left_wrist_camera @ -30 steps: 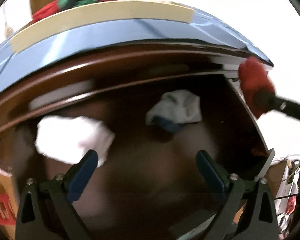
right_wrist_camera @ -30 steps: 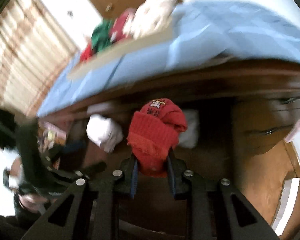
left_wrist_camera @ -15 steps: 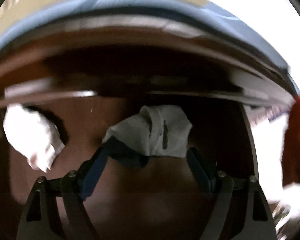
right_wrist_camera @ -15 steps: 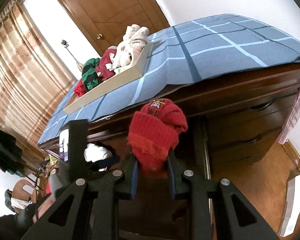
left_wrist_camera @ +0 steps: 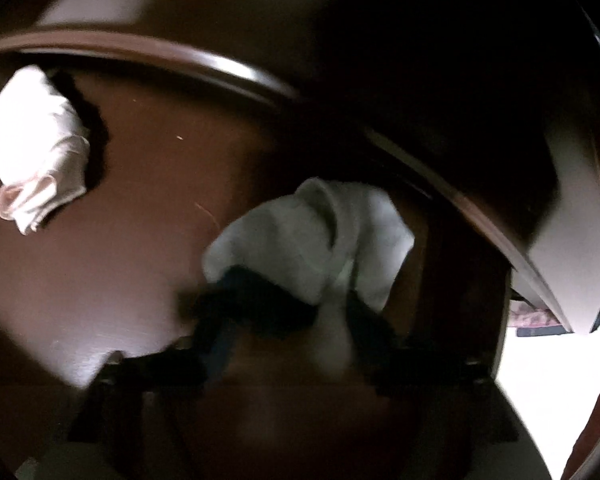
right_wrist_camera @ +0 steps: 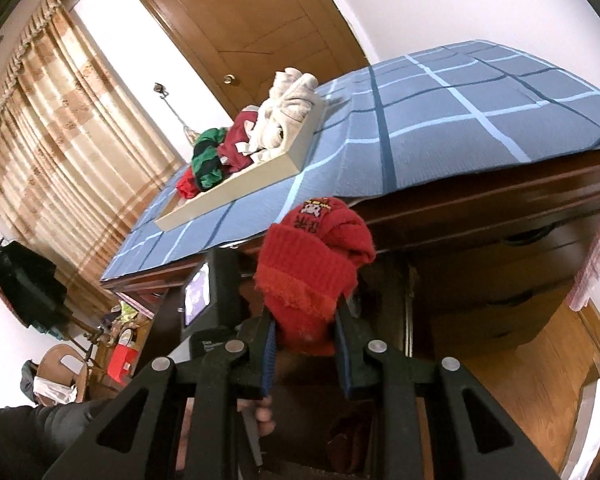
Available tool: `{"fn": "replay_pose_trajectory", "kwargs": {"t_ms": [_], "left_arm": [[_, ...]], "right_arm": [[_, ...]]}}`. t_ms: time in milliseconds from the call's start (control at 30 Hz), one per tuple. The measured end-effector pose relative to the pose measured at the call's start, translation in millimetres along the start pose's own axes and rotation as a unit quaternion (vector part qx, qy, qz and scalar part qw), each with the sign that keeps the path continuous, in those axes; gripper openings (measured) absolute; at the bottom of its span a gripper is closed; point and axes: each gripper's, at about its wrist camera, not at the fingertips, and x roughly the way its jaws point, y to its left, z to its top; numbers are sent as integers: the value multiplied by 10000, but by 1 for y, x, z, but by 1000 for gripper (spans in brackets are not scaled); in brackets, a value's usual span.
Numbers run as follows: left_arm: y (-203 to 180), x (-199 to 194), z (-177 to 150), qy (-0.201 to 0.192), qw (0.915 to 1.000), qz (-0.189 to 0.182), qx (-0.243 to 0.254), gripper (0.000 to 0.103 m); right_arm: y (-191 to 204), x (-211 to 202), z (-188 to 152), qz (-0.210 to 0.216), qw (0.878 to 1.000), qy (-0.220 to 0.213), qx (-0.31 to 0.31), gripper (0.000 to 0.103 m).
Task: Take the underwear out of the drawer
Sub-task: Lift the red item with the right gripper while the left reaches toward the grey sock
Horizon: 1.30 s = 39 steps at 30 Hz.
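Left wrist view: the white-and-navy underwear (left_wrist_camera: 320,240), soft, light and crumpled by the drawer's (left_wrist_camera: 140,184) right edge, is bunched between the left gripper's (left_wrist_camera: 288,332) just-closing fingers, best pinched at its thick fold, while the right gripper (right_wrist_camera: 304,344) is clamped on a red knit garment (right_wrist_camera: 312,264).

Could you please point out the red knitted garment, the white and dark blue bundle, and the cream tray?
red knitted garment (right_wrist_camera: 312,264): right wrist view, ribbed cuff.
white and dark blue bundle (left_wrist_camera: 320,240): left wrist view, white fold.
cream tray (right_wrist_camera: 236,188): right wrist view, front wall.

Wooden door (right_wrist_camera: 260,20), beige curtains (right_wrist_camera: 60,120), white walls
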Motion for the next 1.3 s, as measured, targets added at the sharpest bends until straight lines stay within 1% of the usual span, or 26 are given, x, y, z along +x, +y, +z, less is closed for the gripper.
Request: {"fn": "replay_pose_trajectory", "kwargs": {"t_ms": [33, 100, 133, 200, 267, 300, 367, 500, 567, 600, 633, 667, 700, 733, 767, 833, 933, 967, 1033, 1067, 1133, 1167, 1200, 1233, 1267, 1300], "left_arm": [[0, 3, -1, 52, 9999, -77, 67, 26], [0, 12, -4, 202, 9995, -137, 208, 23], [1, 17, -5, 269, 9992, -152, 266, 20], [5, 26, -5, 501, 9982, -88, 321, 18], [7, 27, -4, 598, 9969, -53, 506, 17], [8, 26, -6, 565, 9959, -22, 707, 17], [10, 23, -6, 376, 9958, -6, 839, 17], [16, 29, -4, 303, 9963, -120, 796, 17], [15, 29, -4, 213, 9955, -112, 912, 17], [14, 28, -2, 116, 9947, -116, 1013, 16], [12, 24, -9, -28, 9924, -111, 1223, 16], [12, 19, -17, -201, 9901, -63, 1390, 17], [11, 18, -18, -343, 9892, -32, 1425, 19], [7, 19, -17, -409, 9890, -67, 1417, 27], [6, 21, -15, -432, 9890, -116, 1413, 37], [3, 31, -14, -438, 9902, -130, 1319, 46], [-4, 46, -13, -295, 9936, -172, 1074, 46], [-8, 51, -4, -257, 9947, -149, 982, 46], [-7, 65, -2, -191, 9984, -78, 533, 46], [-8, 69, 0, -143, 9991, -78, 387, 46], [-4, 77, 1, -217, 9997, 0, 55, 44], [-2, 81, 3, -247, 9997, -44, 6, 43], [-1, 83, 3, -251, 9997, -53, -12, 37], [2, 88, 4, -240, 9996, -117, -44, 22], [3, 91, 5, -205, 9997, -122, -29, 16], [5, 96, 5, -143, 9998, -146, 2, 15]], "right_arm": [[0, -1, 0, 16, 10000, -6, -11, 27], [-1, -3, 1, 33, 10000, -31, -6, 27], [-2, -4, 1, 34, 10000, -45, 2, 27], [-3, -6, 0, 35, 10000, -65, 30, 27], [-5, -7, -1, 36, 9999, -74, 61, 27], [-6, -7, -2, 31, 9999, -81, 82, 27], [-8, -6, -2, 20, 9999, -82, 111, 27], [-11, 1, 0, 52, 9997, -21, 256, 27], [-7, 3, 0, 58, 9998, 1, 200, 27], [-6, 3, 0, 48, 9999, -2, 162, 27], [-4, 3, 0, 42, 9999, -4, 132, 27], [-4, 3, 0, 44, 9999, -11, 116, 27], [-4, 3, 0, 39, 9999, -18, 117, 27], [-5, 3, 0, 30, 9999, -21, 132, 27], [-6, 3, 1, 33, 9999, -18, 151, 27], [-7, 4, 2, 37, 9999, -11, 167, 27], [-6, 6, 3, 84, 9999, -2, 145, 27], [-5, 5, 3, 100, 9999, -5, 134, 27], [-3, 6, 3, 135, 9999, 6, 92, 27], [-2, 6, 3, 151, 9999, 8, 77, 27], [-2, 6, 3, 168, 9998, 9, 67, 27], [-3, 6, 3, 176, 9998, 4, 75, 27], [-3, 5, 2, 179, 9998, -1, 80, 27], [-4, 4, 2, 182, 9998, -6, 82, 27], [-5, 3, 2, 181, 9998, -18, 86, 27], [-5, 3, 3, 182, 9998, -26, 88, 27]]}}
